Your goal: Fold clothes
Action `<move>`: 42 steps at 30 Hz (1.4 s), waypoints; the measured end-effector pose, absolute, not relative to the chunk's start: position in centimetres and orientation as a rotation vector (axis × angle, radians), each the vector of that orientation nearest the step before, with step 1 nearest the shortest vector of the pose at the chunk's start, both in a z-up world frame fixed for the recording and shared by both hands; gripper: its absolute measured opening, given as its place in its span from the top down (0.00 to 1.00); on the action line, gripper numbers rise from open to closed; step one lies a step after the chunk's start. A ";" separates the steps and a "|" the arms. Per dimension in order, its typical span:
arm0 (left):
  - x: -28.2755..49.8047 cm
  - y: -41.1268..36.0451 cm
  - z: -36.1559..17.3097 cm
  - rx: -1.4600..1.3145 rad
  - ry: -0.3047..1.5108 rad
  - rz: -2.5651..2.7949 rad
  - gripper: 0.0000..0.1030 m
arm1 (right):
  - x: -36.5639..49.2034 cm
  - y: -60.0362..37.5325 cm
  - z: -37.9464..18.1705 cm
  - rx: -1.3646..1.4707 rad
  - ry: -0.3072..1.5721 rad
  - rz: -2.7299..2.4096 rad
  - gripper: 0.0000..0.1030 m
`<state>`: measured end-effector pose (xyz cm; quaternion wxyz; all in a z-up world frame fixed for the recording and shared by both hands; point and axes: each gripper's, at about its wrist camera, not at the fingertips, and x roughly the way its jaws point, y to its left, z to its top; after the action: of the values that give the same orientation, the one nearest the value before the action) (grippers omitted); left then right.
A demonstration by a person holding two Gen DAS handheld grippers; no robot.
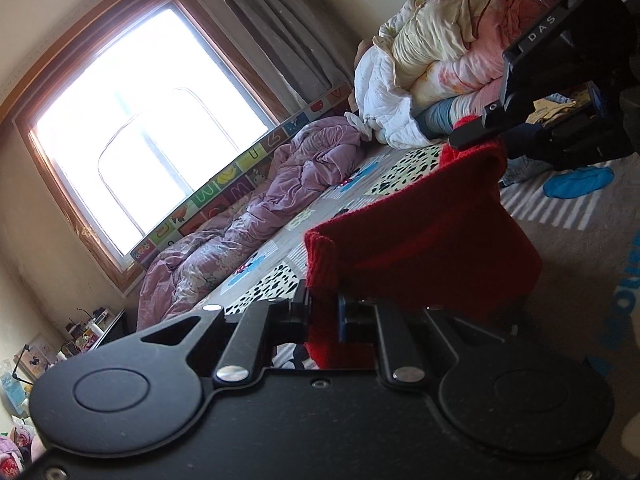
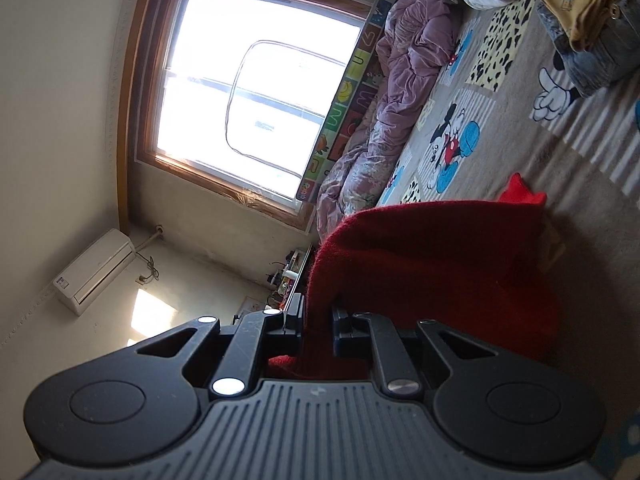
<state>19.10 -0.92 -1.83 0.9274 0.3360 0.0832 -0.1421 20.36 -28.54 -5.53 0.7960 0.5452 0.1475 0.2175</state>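
A red knitted garment [image 1: 424, 232] hangs in the air above the bed, held by both grippers. My left gripper [image 1: 323, 320] is shut on its ribbed edge at the near end. My right gripper [image 1: 476, 130] shows in the left wrist view at the upper right, clamped on the garment's far end. In the right wrist view my right gripper [image 2: 318, 322] is shut on the same red garment [image 2: 432, 268], which drapes down to the right. Both views are tilted sideways.
The bed [image 2: 520, 128] has a cartoon-mouse patterned cover. A crumpled purple quilt [image 1: 280, 200] lies along the window side. A pile of quilts and clothes [image 1: 452, 52] sits at the far end. Folded yellow and grey clothes [image 2: 592, 24] lie on the bed.
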 end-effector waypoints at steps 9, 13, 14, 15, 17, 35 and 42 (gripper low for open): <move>15.5 -1.5 -3.4 0.675 0.192 -0.296 0.89 | 16.7 -27.9 -7.3 1.198 0.339 0.451 0.86; 14.3 -1.4 -3.9 0.653 0.212 -0.296 0.89 | 15.0 -27.9 -8.2 1.212 0.349 0.442 0.86; 14.0 -1.4 -4.1 0.650 0.217 -0.296 0.89 | 14.6 -27.9 -8.4 1.215 0.352 0.439 0.86; 13.6 -1.5 -4.3 0.646 0.223 -0.297 0.89 | 14.3 -27.8 -8.6 1.218 0.355 0.436 0.86; 12.9 -1.5 -4.6 0.638 0.236 -0.297 0.89 | 13.6 -27.8 -9.0 1.223 0.362 0.430 0.86; 6.5 -1.9 -10.5 0.774 0.314 -0.331 0.89 | 7.1 -27.1 -13.9 1.201 0.444 0.352 0.86; 4.8 -1.5 -13.3 0.841 0.322 -0.345 0.89 | 5.3 -26.5 -15.7 1.170 0.498 0.308 0.86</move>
<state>4.81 -1.51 -13.34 0.8860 0.4045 0.1546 -0.1658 5.30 -26.52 -15.68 0.7934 0.5443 0.2318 0.1434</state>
